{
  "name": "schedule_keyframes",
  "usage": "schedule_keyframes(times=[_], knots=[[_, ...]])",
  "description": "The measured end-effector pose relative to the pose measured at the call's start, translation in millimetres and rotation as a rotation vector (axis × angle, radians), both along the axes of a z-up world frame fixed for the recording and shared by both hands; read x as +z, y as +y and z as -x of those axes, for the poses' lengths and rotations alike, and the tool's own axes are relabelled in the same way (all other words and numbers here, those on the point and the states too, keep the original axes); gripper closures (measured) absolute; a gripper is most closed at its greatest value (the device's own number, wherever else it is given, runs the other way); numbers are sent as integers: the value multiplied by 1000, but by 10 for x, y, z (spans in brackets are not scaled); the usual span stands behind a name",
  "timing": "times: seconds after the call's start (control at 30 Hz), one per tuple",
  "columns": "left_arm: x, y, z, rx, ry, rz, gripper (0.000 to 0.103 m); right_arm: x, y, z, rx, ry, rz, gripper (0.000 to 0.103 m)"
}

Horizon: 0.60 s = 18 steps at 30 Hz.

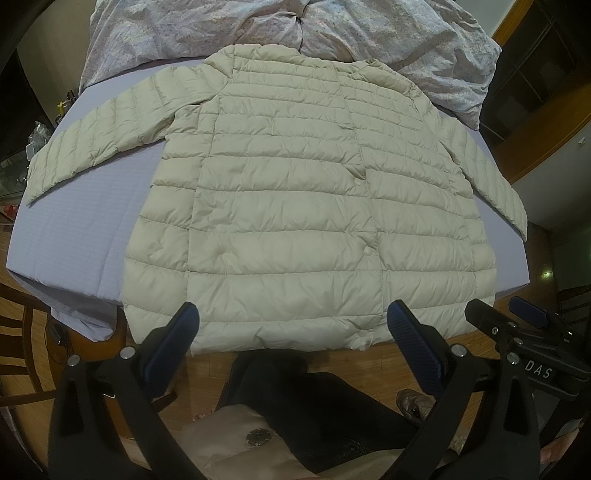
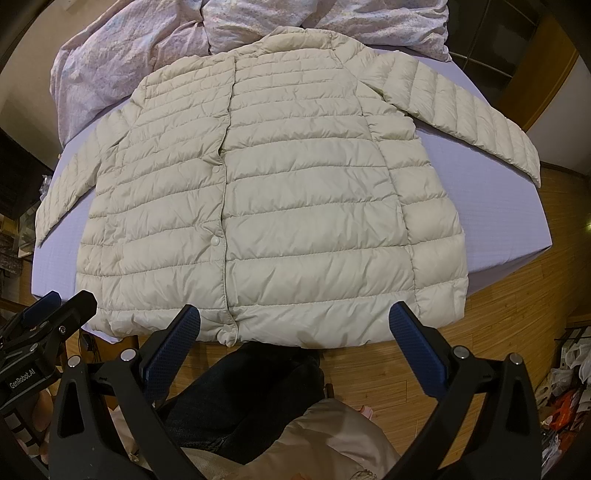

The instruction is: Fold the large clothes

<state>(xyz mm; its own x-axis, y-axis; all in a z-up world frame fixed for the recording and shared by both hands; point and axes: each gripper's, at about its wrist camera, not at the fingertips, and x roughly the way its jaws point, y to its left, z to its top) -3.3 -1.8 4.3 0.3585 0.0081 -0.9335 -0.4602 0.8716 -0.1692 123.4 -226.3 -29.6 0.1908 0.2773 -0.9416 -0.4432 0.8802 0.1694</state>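
A cream quilted puffer jacket lies flat, front up and snapped shut, on a lavender bed sheet, sleeves spread to both sides. It also shows in the right wrist view. My left gripper is open and empty, hovering just short of the jacket's hem. My right gripper is open and empty, also just short of the hem; it shows at the right of the left wrist view. The left gripper shows at the left of the right wrist view.
A crumpled floral duvet is piled behind the jacket's collar. The bed's near edge drops to a wooden floor. The person's dark-trousered legs are below the grippers. A wooden chair stands at left; clutter lies at right.
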Motion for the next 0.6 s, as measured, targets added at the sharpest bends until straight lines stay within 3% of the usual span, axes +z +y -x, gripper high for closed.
schedule_keyframes(times=[0.6], knots=[[-6, 0, 3, -1, -1, -1, 3, -8, 19, 1, 1, 0, 0, 1]])
